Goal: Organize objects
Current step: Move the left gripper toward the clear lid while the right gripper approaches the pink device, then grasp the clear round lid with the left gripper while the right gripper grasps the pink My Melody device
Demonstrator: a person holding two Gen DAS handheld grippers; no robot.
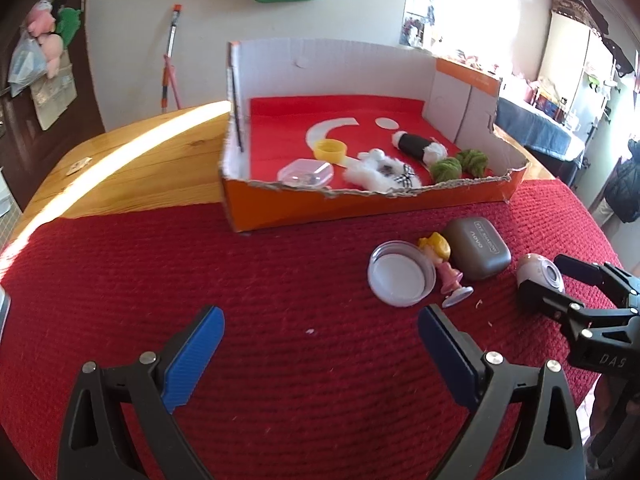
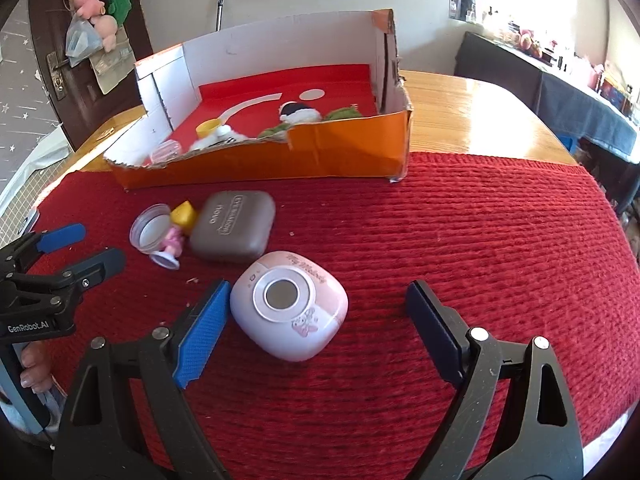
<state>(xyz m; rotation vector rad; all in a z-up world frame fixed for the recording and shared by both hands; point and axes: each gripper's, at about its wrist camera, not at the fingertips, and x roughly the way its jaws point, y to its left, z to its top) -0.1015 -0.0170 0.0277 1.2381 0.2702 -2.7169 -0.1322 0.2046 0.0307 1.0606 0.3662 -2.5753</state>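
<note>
An orange cardboard box [image 1: 360, 208] [image 2: 352, 152] with a red lining stands on the red knitted cloth and holds a yellow cap [image 1: 330, 149], a clear case [image 1: 306, 173], white fluff and green yarn balls [image 1: 460, 164]. In front of it lie a clear round lid [image 1: 400, 278] [image 2: 151, 232], a small blonde doll [image 1: 446, 268] [image 2: 176, 236], a brown case [image 1: 478, 254] [image 2: 234, 232] and a pink-white pod [image 2: 289, 306] [image 1: 540, 276]. My right gripper [image 2: 316, 320] is open, its fingers on either side of the pod. My left gripper [image 1: 320, 344] is open and empty over bare cloth.
The wooden table [image 1: 140, 160] shows beyond the cloth on both sides of the box. The right gripper [image 1: 568, 292] reaches in at the right of the left wrist view. A door with hanging plush toys [image 2: 100, 16] is at the back left.
</note>
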